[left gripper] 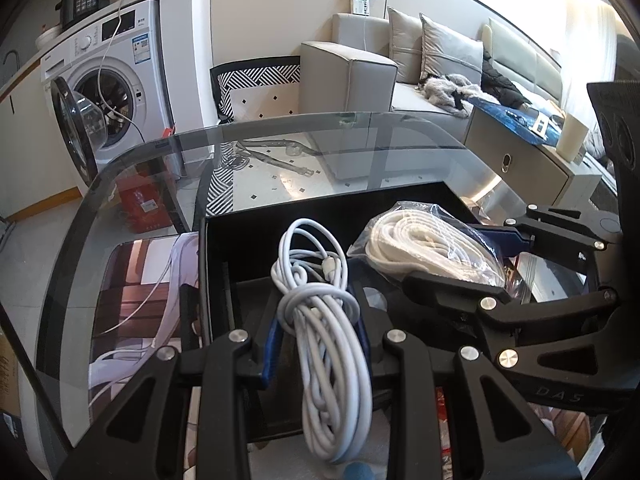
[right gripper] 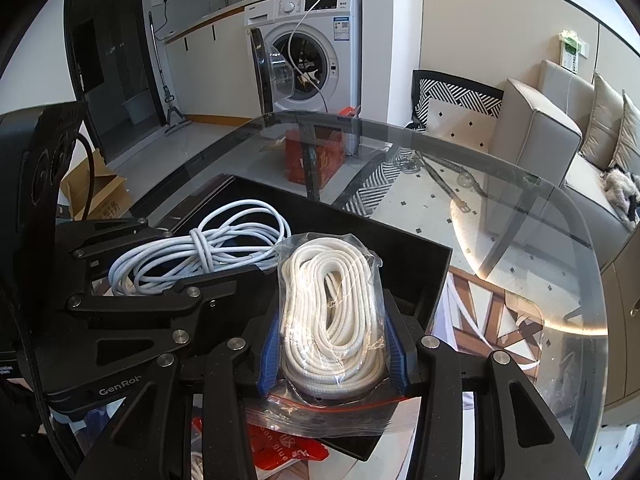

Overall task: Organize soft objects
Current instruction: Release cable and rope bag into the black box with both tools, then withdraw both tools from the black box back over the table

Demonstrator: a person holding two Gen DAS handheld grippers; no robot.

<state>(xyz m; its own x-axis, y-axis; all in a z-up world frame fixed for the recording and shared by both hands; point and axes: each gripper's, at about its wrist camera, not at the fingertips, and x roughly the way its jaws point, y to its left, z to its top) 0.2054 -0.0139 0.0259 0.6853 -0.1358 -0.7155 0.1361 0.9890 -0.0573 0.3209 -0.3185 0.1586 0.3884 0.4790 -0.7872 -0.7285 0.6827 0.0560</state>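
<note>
A coiled pale-blue cable (left gripper: 308, 248) is pinched between the blue pads of my left gripper (left gripper: 316, 316), which is shut on its knotted middle. The bundle hangs over the open black box (left gripper: 320, 208) on the glass table (left gripper: 140, 168). To the right, my right gripper (left gripper: 460, 264) is shut on a clear bag of white rope (left gripper: 432, 248), also over the box. In the right wrist view the rope bag (right gripper: 332, 300) sits between the blue pads of my right gripper (right gripper: 332, 348). The cable (right gripper: 200, 252) and left gripper (right gripper: 160, 260) are to its left, above the box (right gripper: 420, 268).
A printed mat (left gripper: 132, 280) lies on the glass left of the box. A zip bag with a red seal (right gripper: 320, 412) and a red packet (right gripper: 280, 448) lie near the box's front. Beyond the table stand a washing machine (right gripper: 312, 40), a red carton (right gripper: 316, 160) and a sofa (left gripper: 360, 80).
</note>
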